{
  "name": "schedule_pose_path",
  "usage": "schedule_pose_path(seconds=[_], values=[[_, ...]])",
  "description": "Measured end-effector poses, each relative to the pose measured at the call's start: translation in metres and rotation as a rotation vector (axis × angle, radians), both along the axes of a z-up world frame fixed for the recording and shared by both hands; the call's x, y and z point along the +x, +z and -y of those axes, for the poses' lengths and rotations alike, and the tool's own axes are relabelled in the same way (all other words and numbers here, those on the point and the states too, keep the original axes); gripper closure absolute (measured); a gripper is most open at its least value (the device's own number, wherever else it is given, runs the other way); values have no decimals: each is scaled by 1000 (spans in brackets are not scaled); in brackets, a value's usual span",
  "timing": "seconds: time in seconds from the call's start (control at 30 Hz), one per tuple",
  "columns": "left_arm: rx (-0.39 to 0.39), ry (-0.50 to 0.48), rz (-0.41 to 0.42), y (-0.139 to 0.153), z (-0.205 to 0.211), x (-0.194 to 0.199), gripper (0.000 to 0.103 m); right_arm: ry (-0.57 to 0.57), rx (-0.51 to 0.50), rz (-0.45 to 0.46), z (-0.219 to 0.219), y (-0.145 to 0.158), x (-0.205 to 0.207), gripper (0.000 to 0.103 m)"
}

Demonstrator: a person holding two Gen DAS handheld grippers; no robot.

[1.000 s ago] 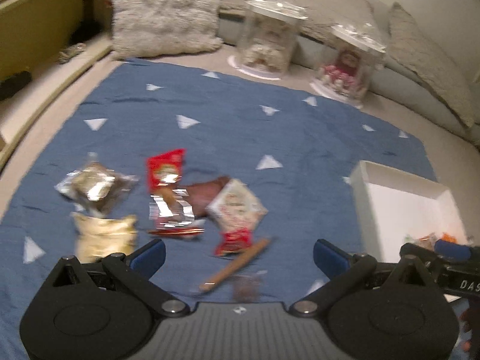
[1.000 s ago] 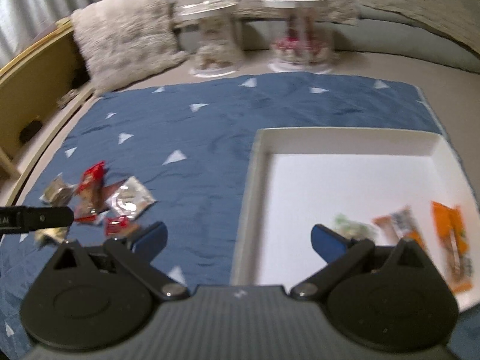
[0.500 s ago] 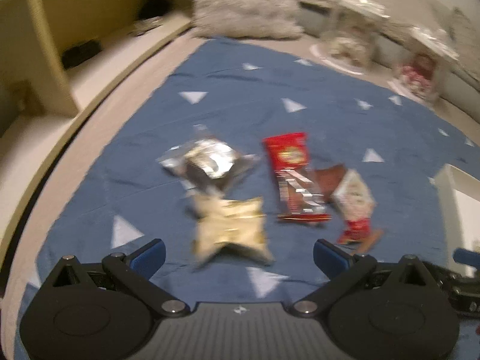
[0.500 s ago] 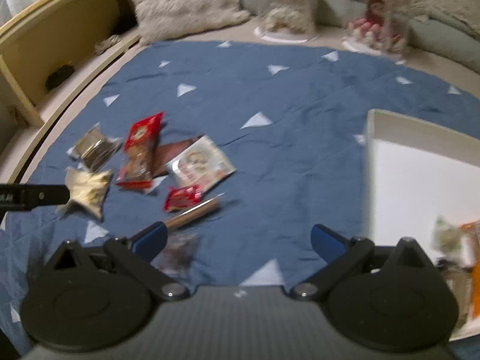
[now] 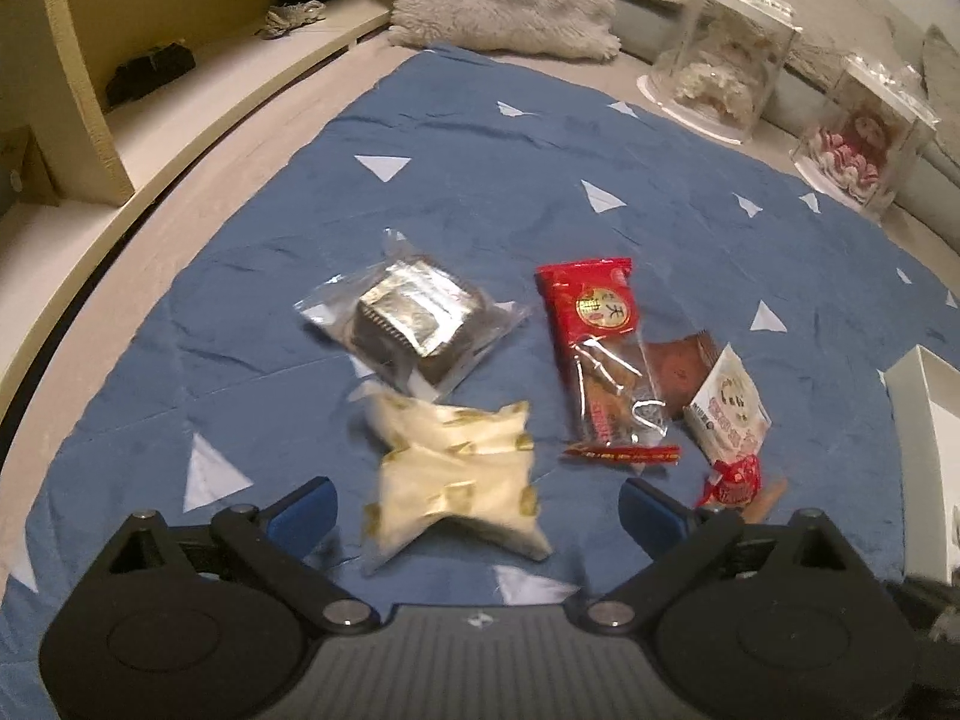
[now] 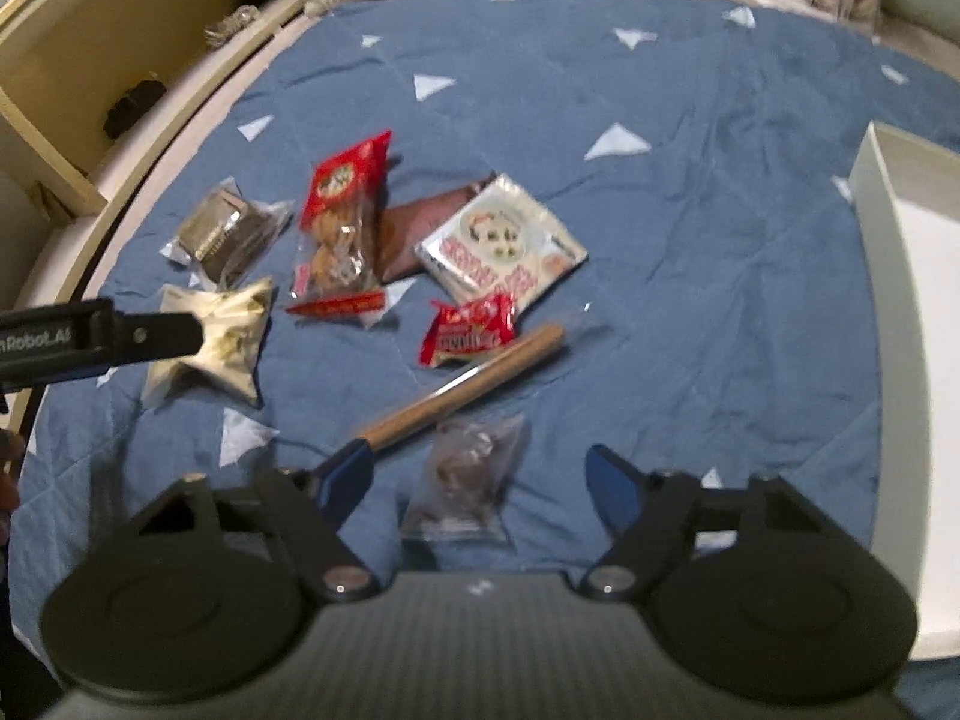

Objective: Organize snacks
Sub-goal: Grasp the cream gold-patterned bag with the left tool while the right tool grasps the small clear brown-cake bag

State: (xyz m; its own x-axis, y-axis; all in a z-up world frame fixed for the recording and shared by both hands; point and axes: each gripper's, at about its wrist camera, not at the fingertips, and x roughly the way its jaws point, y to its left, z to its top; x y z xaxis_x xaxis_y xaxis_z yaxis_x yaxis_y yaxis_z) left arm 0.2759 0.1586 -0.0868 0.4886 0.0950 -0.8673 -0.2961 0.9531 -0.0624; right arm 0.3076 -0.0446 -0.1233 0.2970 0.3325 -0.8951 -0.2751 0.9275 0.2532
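The blue blanket (image 5: 480, 192) with white triangles covered the bed under both of your tools, and the white tray (image 6: 900, 324) sat at its right edge. Your left tongs (image 5: 477, 510) were spread wide around the cream-and-gold pouch (image 5: 456, 474), not touching it. Your right tongs (image 6: 480, 480) were spread too, with the small clear packet (image 6: 465, 480) lying between their tips. The remaining snacks lay loose on the blanket: a foil-wrapped cake (image 5: 414, 318), a red cracker bag (image 5: 600, 354), a white cookie pack (image 6: 501, 243), a brown stick (image 6: 474, 384).
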Motion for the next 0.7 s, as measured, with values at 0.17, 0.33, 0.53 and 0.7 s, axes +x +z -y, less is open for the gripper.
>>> schedule_pose_path(seconds=[0.17, 0.33, 0.53, 0.7], values=[[50, 0, -24, -12, 10, 14, 9, -16, 8, -25, -5, -8, 4, 39], [96, -5, -60, -26, 11, 20, 15, -15, 9, -56, -9, -19, 6, 51], [107, 0, -103, -34, 5, 22, 31, 17, -1, -39, -15, -17, 10, 66], [77, 13, -88, -27, 0, 19, 45, 28, -4, -25, -12, -13, 11, 70]])
